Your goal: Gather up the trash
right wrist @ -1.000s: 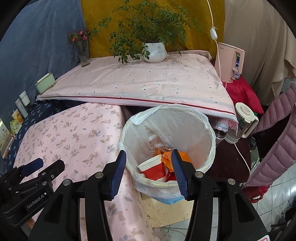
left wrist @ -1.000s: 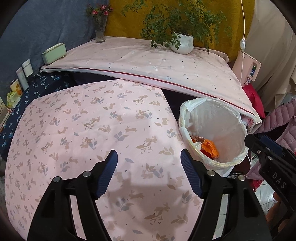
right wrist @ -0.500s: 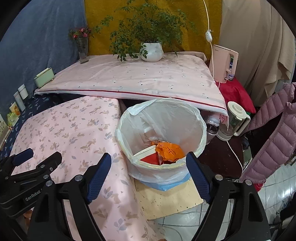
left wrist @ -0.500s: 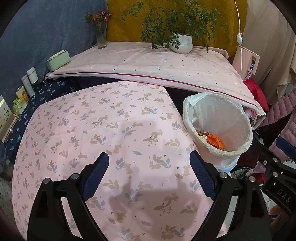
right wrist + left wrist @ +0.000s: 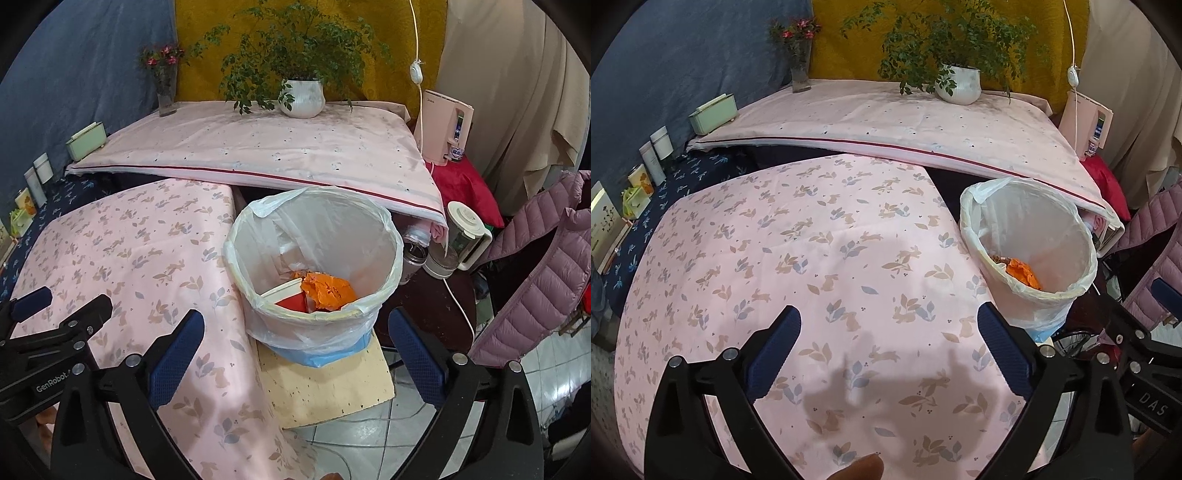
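A white-lined trash bin (image 5: pixel 314 258) stands on a cardboard sheet (image 5: pixel 328 384) beside the pink floral table (image 5: pixel 122 251). Inside lie an orange wrapper (image 5: pixel 327 290) and a red-and-white paper cup (image 5: pixel 288 297). My right gripper (image 5: pixel 295 328) is open and empty, held above and in front of the bin. My left gripper (image 5: pixel 888 325) is open and empty over the table (image 5: pixel 812 258), with the bin (image 5: pixel 1030 251) to its right and the orange wrapper (image 5: pixel 1023 273) visible in it. The right gripper's body (image 5: pixel 1145 354) shows at the left view's right edge.
A higher pink-covered table (image 5: pixel 258 151) stands behind, with a potted plant (image 5: pixel 301 98), flower vase (image 5: pixel 166 92) and green box (image 5: pixel 85 140). A kettle (image 5: pixel 463 236), pink appliance (image 5: pixel 445 127) and purple jacket (image 5: pixel 546 273) are right of the bin. Small containers (image 5: pixel 655 155) line the left.
Both grippers have opened wider and pulled back and up from the bin and table. The bin now sits farther from the right gripper's fingers.
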